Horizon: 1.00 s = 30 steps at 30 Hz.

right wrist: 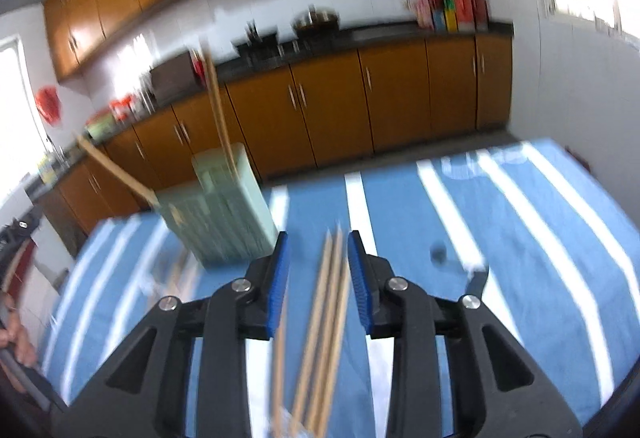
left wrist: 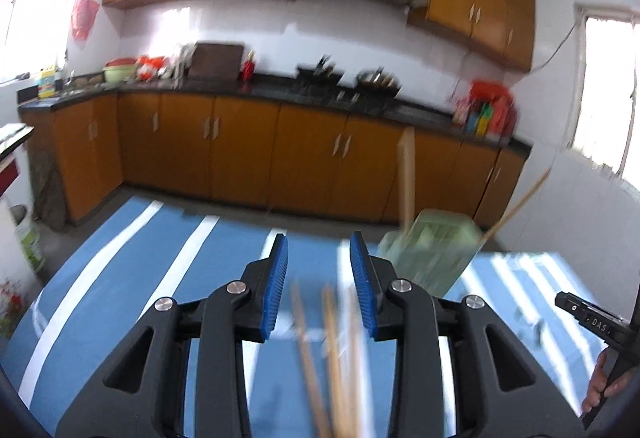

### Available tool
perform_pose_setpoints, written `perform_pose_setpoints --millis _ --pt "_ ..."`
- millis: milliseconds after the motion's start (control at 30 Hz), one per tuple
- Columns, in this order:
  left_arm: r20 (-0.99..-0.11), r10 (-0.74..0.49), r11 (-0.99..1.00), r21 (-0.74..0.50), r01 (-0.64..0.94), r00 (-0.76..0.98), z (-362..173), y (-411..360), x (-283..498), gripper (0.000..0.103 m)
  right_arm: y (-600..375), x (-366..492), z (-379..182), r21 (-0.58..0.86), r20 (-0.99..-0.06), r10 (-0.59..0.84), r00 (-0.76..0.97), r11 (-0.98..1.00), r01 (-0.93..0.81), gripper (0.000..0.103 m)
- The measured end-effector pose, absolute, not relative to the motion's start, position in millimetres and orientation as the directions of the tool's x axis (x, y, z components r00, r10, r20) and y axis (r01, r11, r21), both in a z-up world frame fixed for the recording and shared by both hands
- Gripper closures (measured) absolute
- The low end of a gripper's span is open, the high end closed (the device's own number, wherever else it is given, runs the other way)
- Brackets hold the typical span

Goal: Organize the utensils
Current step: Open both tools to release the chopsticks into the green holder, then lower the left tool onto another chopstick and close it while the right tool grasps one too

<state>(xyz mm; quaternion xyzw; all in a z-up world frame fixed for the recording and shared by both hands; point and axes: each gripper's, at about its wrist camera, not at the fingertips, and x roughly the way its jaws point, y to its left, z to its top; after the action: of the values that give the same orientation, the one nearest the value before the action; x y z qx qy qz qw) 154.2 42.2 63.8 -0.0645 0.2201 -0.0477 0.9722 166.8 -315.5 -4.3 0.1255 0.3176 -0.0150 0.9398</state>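
A pale green utensil holder (left wrist: 432,254) (right wrist: 224,214) stands on the blue striped tablecloth (left wrist: 120,278) (right wrist: 520,238). Two wooden chopsticks (left wrist: 408,178) (right wrist: 218,106) stick up out of it, leaning apart. My left gripper (left wrist: 319,278) is open just left of the holder. Several blurred loose chopsticks (left wrist: 320,358) run between and under its blue pads, which do not press on them. My right gripper (right wrist: 318,274) is open right of the holder, and a bundle of chopsticks (right wrist: 324,318) lies in its gap, also unpressed. Motion blur hides where the sticks rest.
More chopsticks (right wrist: 180,278) lie blurred on the cloth in front of the holder. A small dark spot (right wrist: 438,252) and a black piece (right wrist: 478,280) sit on the cloth to the right. A person's hand (left wrist: 600,382) shows at the edge. Orange cabinets (left wrist: 240,138) and a dark counter line the far wall.
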Motion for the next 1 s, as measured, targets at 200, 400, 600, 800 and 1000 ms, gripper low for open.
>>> perform_pose_setpoints --millis 200,400,600,800,1000 --pt "-0.554 -0.057 0.997 -0.075 0.019 0.831 -1.1 53.4 140.3 0.07 -300.9 163.8 -74.5 0.222 -0.722 0.083 0.687 0.968 0.117 0.079" --pt "-0.631 -0.085 0.995 -0.088 0.038 0.771 -36.6 51.7 132.3 0.07 -293.8 165.4 -97.6 0.204 -0.759 0.079 0.646 0.971 0.121 0.085" --pt "-0.654 -0.127 0.992 -0.1 0.081 0.745 -41.7 35.9 134.1 0.07 -291.2 169.6 -104.5 0.182 -0.771 0.069 0.633 0.977 0.115 0.089" --pt "-0.681 -0.161 0.987 -0.117 0.111 0.715 -51.1 22.0 138.5 0.07 -292.7 174.1 -103.4 0.131 -0.775 0.013 0.632 0.982 0.139 0.095" --pt "-0.72 -0.187 0.982 -0.133 0.131 0.668 -64.0 11.2 144.6 0.072 -317.1 181.6 -103.1 0.158 -0.778 -0.031 0.628 0.957 0.243 0.095"
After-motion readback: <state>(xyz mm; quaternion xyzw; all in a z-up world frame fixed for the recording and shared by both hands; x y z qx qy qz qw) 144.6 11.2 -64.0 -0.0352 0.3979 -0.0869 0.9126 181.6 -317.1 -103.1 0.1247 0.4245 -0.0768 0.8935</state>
